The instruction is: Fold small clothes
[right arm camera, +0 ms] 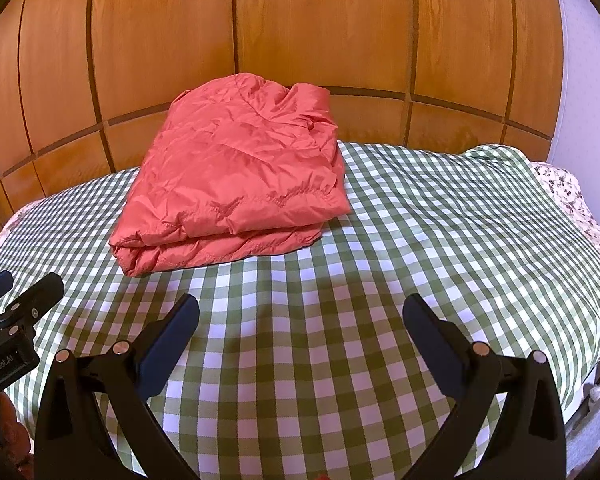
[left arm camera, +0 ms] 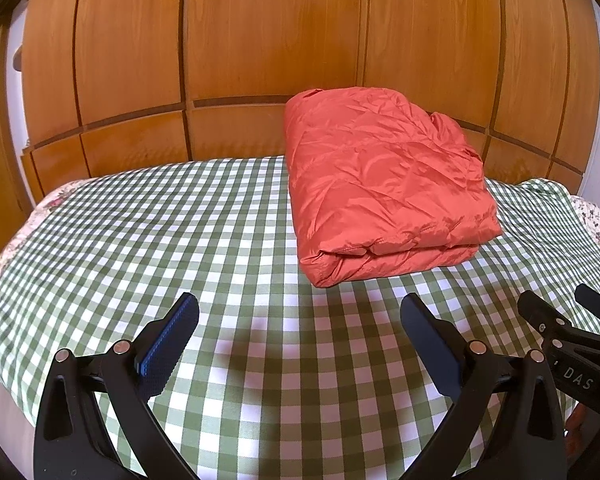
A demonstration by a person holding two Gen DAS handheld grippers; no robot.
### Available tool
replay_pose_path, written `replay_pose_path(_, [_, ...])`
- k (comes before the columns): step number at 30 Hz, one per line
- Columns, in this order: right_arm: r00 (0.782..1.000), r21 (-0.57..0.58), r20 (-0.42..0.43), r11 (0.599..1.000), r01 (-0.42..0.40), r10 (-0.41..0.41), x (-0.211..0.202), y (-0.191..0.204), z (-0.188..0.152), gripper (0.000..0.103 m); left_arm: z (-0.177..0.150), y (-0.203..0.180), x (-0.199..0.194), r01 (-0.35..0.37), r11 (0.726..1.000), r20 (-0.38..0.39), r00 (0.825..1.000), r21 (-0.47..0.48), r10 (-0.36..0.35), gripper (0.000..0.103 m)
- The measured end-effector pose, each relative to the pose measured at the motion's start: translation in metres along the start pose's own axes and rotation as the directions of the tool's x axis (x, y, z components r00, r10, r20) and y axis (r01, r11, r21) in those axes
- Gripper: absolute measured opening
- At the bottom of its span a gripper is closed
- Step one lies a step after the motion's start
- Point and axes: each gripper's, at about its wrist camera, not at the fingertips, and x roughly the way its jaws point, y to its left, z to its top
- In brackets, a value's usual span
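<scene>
On the left, the left tool (left arm camera: 300, 316) hangs above the green-and-white checked cloth (left arm camera: 140, 240) with its jaws spread wide and nothing between them; its blue-padded fingers (left arm camera: 172, 332) are apart from any fabric. Below that cloth a strip of flowered bedding (left arm camera: 12, 236) shows at the left edge, so what carries the garment may be a bed, though I cannot tell for certain.

Toward the middle lies the task's thing — an orange-red puffy jacket (left arm camera: 384, 184), resting on the checked cloth at its far side, close to the wooden panelled wall (left arm camera: 260, 40). It is already a compact, roughly rectangular bundle: layers stacked, the stitched hem edges facing the tools, a collar or loose flap bunched at the far right corner. From the right wrist view the jacket (right arm camera: 236, 176) sits left of centre and the stacked hem is clear.

On the right, the right tool (right arm camera: 300, 316) is likewise gaping and empty, well short of the bundle. Each tool shows at the edge of the other's view.

By my reading the folding of this piece is essentially done — at most the rumpled far corner could be tidied. No other garment is in view.
</scene>
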Motion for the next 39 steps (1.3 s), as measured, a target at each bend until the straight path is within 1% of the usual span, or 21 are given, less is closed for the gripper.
replay_pose_path(5, [1.000, -0.004, -0.001, 1.000, 0.000, 0.000, 0.000, 0.000, 0.000, 0.101, 0.000, -0.001, -0.001, 0.011, 1.000, -0.003, 1.000, 0.002, -0.011, 0.100])
replay_pose_path(12, [1.000, -0.005, -0.010, 1.000, -0.004, 0.004, 0.003, 0.000, -0.003, 0.101, -0.002, -0.002, 0.002, 0.032, 0.999, -0.026, 0.999, 0.002, -0.032, 0.100])
replay_pose_path(16, [1.000, -0.005, -0.014, 1.000, -0.004, 0.004, 0.004, -0.001, -0.003, 0.101, -0.004, 0.001, 0.004, 0.044, 0.999, -0.038, 0.998, -0.022, -0.044, 0.100])
replay_pose_path(20, [1.000, -0.001, -0.028, 1.000, -0.008, 0.008, 0.009, -0.003, -0.004, 0.101, -0.006, 0.003, 0.004, 0.044, 0.998, -0.030, 0.998, -0.036, -0.046, 0.100])
replay_pose_path(30, [0.997, 0.012, -0.073, 1.000, -0.005, 0.006, 0.022, -0.011, -0.008, 0.101, -0.012, 0.003, 0.016, 0.041, 0.999, -0.080, 0.996, -0.025, -0.043, 0.100])
replay_pose_path(34, [0.996, 0.014, -0.091, 1.000, 0.013, -0.012, 0.035, -0.019, -0.005, 0.101, -0.012, 0.011, 0.025, 0.016, 0.999, -0.101, 0.995, -0.035, -0.019, 0.100])
replay_pose_path(36, [0.993, 0.018, -0.109, 0.998, 0.054, -0.051, 0.048, -0.030, -0.001, 0.101, -0.010, 0.020, 0.032, -0.001, 0.999, -0.117, 0.993, -0.048, -0.005, 0.100])
replay_pose_path(38, [0.987, 0.032, -0.131, 0.995, 0.095, -0.090, 0.063, -0.046, 0.006, 0.101, -0.008, 0.033, 0.041, -0.038, 0.996, -0.138, 0.990, -0.076, 0.028, 0.100])
replay_pose_path(39, [0.985, 0.041, -0.138, 0.993, 0.111, -0.104, 0.070, -0.055, 0.010, 0.101, -0.008, 0.043, 0.046, -0.055, 0.993, -0.152, 0.988, -0.106, 0.038, 0.100])
